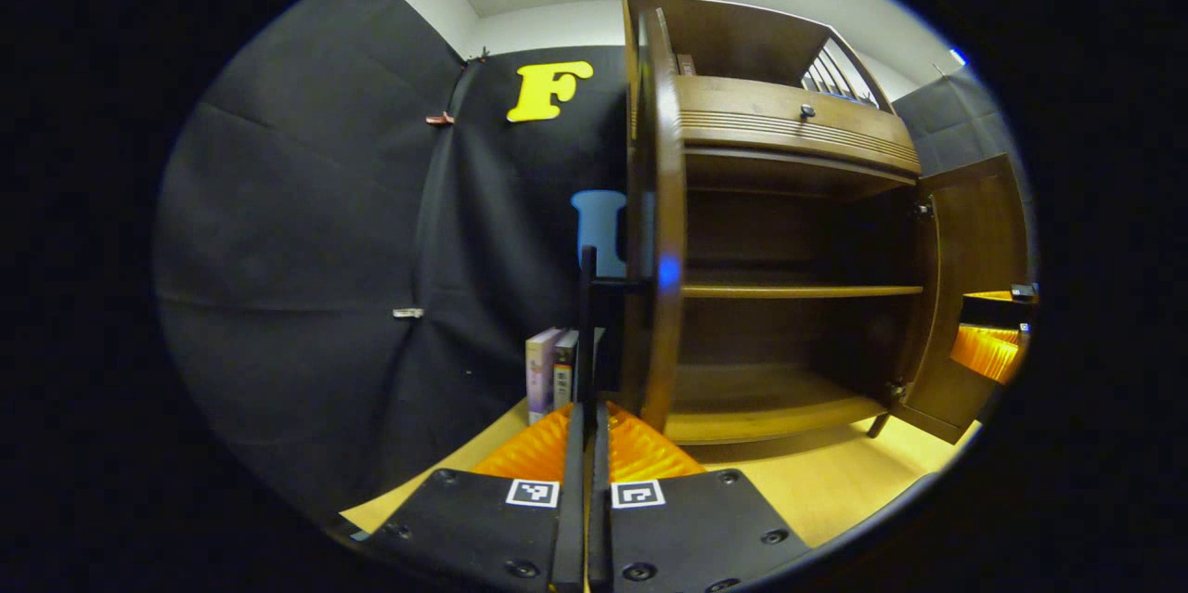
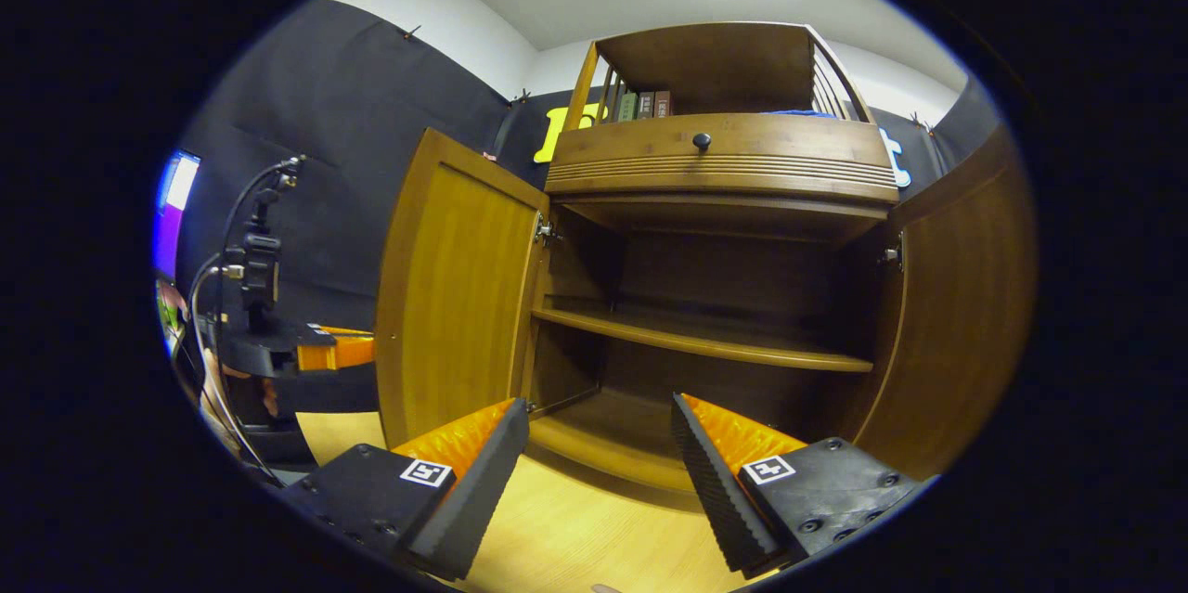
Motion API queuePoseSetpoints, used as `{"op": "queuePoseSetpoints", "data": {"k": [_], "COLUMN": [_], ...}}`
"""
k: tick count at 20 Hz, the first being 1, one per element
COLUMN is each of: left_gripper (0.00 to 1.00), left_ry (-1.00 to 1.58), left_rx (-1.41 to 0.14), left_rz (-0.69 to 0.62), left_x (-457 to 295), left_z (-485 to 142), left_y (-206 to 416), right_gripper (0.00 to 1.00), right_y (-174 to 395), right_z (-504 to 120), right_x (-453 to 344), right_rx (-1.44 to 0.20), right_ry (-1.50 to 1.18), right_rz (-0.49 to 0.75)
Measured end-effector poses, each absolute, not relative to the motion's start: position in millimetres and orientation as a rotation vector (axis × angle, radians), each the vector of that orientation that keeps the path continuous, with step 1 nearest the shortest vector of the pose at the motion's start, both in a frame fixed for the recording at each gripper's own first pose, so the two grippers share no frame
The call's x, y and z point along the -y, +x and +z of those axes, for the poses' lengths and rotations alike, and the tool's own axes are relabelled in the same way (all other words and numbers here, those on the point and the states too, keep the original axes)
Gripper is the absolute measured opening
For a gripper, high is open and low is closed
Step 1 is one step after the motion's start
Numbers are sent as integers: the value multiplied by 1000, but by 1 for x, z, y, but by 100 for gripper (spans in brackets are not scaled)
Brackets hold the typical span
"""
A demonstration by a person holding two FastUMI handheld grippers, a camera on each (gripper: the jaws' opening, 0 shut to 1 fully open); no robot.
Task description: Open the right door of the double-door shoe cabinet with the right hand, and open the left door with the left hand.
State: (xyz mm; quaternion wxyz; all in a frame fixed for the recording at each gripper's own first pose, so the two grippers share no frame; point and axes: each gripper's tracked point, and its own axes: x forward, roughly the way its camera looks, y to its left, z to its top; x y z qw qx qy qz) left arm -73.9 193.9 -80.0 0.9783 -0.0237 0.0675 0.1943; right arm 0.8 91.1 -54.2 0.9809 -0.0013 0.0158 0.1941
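Doors of the brown wooden shoe cabinet (image 2: pixel 715 296) both stand open. We see our left gripper (image 1: pixel 585 444) pressed shut beside the brown wooden left door (image 1: pixel 654 231). Our right gripper (image 2: pixel 599 472) gapes wide and empty before the cabinet, near the brown wooden right door (image 2: pixel 956 324).

Both the left gripper (image 1: pixel 585 444) and right gripper (image 2: pixel 599 472) are showing orange ribbed fingers, black screwed plates with square markers, and black, possibly rubber, pads (image 2: pixel 464 505).

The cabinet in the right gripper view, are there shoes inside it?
No, the shelf and the bottom board of the shoe cabinet are bare, with both doors swung open.
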Motion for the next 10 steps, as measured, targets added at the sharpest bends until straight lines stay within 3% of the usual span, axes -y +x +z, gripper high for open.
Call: {"op": "queuePoseSetpoints", "data": {"k": [1, 2, 4, 8, 9, 10], "left_gripper": [0, 6, 7, 6, 0, 9], "left_ry": [-64, -78, -71, -10, -4, -7], "left_rx": [-123, -107, -82, -51, -50, -49], "left_rz": [361, 325, 274, 204, 178, 155], "left_x": [-184, -172, -153, -131, -124, -117], "left_z": [-72, -63, -45, -31, -32, -32], "left_y": [-78, -82, -87, -80, -71, -63], "right_gripper": [99, 97, 98, 98, 98, 98], "right_y": [2, 5, 7, 10, 8, 6], "right_z": [-54, -54, -55, -60, -60, -60], "right_x": [-91, -91, -89, -79, -75, -71], "right_rx": [-29, -30, -38, -63, -67, -69], "right_ry": [0, 7, 24, 33, 29, 23], "right_rz": [385, 378, 363, 306, 289, 266]}}
